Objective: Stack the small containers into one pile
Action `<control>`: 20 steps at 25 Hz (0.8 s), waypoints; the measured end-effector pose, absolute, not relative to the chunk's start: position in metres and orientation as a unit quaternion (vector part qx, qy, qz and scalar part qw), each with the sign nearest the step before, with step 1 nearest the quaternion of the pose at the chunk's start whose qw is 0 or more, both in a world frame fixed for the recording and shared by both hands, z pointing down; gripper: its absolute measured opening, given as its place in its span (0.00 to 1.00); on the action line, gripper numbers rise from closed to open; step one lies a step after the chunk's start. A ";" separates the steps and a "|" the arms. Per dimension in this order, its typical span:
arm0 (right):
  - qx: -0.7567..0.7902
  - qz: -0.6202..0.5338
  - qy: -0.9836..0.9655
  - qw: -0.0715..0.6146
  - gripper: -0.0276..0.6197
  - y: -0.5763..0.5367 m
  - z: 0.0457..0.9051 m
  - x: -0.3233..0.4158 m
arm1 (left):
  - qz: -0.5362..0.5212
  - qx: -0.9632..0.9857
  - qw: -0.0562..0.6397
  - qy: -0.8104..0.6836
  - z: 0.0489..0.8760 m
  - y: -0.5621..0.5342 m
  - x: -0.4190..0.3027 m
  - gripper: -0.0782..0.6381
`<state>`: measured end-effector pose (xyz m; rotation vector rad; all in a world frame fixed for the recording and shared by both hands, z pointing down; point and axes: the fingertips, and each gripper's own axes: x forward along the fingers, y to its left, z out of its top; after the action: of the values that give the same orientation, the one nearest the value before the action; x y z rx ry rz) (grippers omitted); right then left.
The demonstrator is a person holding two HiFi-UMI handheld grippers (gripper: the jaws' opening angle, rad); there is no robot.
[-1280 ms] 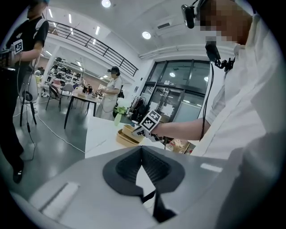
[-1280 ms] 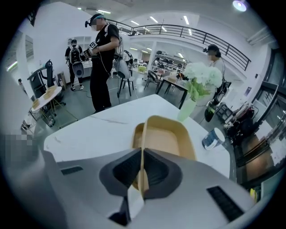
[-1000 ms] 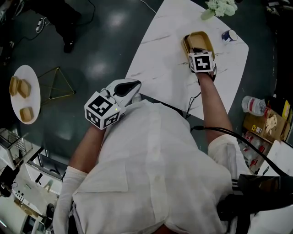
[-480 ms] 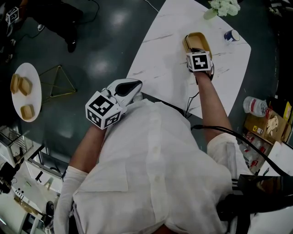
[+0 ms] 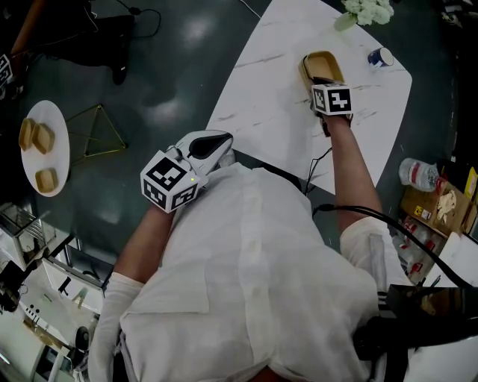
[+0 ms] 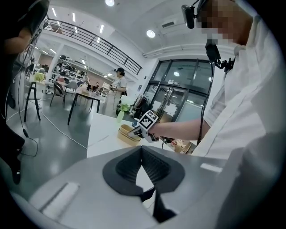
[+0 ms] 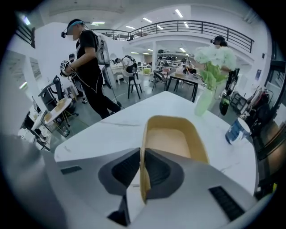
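A tan oblong container (image 5: 321,66) stands on the white marble table (image 5: 269,97) toward its far end. My right gripper (image 5: 326,83) is at its near end. In the right gripper view the jaws are shut on the container's (image 7: 175,139) left rim, with the thin wall between the pads (image 7: 155,169). In the left gripper view the container (image 6: 127,134) shows a line round its side, so it may be nested ones. My left gripper (image 5: 216,140) is held by the table's near left edge, shut with nothing in it.
A blue-and-white cup (image 5: 379,57) and a vase of pale flowers (image 5: 364,10) stand at the table's far right. A small round side table (image 5: 56,153) on the dark floor at left carries tan containers (image 5: 34,136). A person in black (image 7: 89,67) stands beyond the table.
The right gripper has edged slightly to the right at the container's near end. The left gripper has stayed where it was.
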<state>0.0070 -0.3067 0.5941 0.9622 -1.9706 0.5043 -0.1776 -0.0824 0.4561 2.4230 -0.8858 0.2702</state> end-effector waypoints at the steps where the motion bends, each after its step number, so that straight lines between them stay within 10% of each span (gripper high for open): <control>1: 0.383 0.206 -0.794 0.426 0.07 -0.306 0.594 0.006 | 0.101 0.899 0.271 -0.328 0.456 -0.082 -0.177 0.12; 20: 0.388 0.197 -0.825 0.361 0.17 -0.271 0.553 0.019 | 0.096 0.913 0.265 -0.295 0.454 -0.076 -0.151 0.12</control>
<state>0.0189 -0.2707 0.5534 1.0005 -2.1255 0.5069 -0.1508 -0.0756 0.4544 2.4659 -0.7975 0.2585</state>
